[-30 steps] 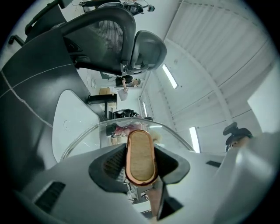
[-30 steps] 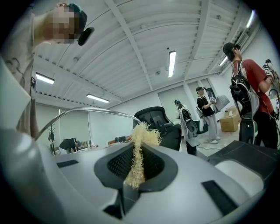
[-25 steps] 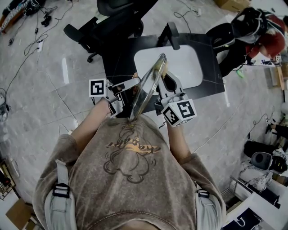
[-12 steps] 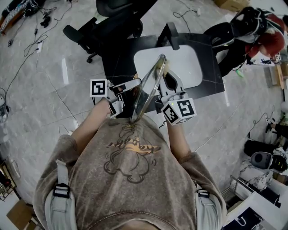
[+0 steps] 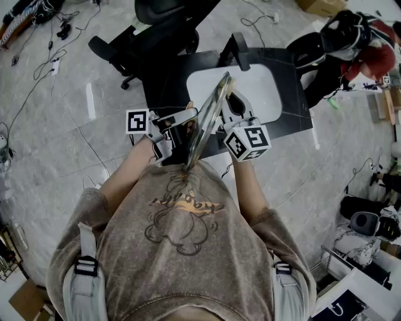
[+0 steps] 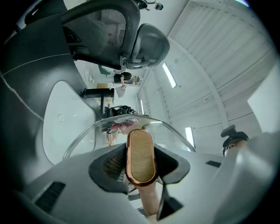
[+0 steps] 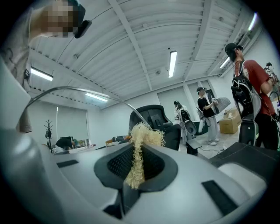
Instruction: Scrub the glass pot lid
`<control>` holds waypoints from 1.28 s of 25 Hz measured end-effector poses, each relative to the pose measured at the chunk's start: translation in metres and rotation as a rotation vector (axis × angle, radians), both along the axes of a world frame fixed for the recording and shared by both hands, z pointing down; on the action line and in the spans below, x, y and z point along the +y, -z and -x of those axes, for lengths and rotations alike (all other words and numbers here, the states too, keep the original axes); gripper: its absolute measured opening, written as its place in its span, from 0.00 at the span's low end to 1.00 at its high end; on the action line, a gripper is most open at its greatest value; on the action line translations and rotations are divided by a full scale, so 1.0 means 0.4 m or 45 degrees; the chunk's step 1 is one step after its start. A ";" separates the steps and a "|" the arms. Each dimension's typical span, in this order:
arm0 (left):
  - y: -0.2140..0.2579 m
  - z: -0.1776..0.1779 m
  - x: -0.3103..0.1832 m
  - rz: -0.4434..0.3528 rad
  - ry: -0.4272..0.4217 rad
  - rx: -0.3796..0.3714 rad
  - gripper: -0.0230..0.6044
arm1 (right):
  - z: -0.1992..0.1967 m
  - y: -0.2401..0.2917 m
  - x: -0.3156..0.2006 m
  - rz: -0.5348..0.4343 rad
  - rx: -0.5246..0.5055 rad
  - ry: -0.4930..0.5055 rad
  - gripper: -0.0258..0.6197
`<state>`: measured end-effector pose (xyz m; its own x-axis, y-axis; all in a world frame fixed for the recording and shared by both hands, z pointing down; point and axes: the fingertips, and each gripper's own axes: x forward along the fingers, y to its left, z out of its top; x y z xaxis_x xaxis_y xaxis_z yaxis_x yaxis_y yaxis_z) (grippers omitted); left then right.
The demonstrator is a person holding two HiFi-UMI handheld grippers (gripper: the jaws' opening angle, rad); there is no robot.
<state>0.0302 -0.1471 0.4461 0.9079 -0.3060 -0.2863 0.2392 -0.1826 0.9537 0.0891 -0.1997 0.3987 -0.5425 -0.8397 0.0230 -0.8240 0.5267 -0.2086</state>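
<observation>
Glass lid held on edge, scrub looks under way
Round clear glass pot lid with a metal rim [image 5: 210, 119] stands upright in the air above the black table [image 5: 291, 75], between both grippers. Left gripper [image 5: 180, 130] pinches its tan oblong knob [image 6: 141, 155]. Right gripper [image 5: 227, 114] pinches a pale yellow fibrous scrubber [image 7: 136, 153] by the glass, contact unclear. No suds visible, so I can't judge how much is left.

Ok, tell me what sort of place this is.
Probably an office or lab room used as a workspace, not a home kitchen. A black office chair stands on a grey floor strewn with cables, a small black table carries a white basin, and strip lights line a high ceiling.
</observation>
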 end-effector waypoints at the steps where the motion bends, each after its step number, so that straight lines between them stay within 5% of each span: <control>1: 0.003 0.000 -0.001 -0.004 0.001 0.002 0.32 | -0.002 -0.011 -0.008 0.014 0.004 -0.003 0.10; 32: 0.032 0.024 -0.034 0.007 0.105 0.093 0.32 | 0.014 -0.330 -0.026 0.413 0.124 0.087 0.10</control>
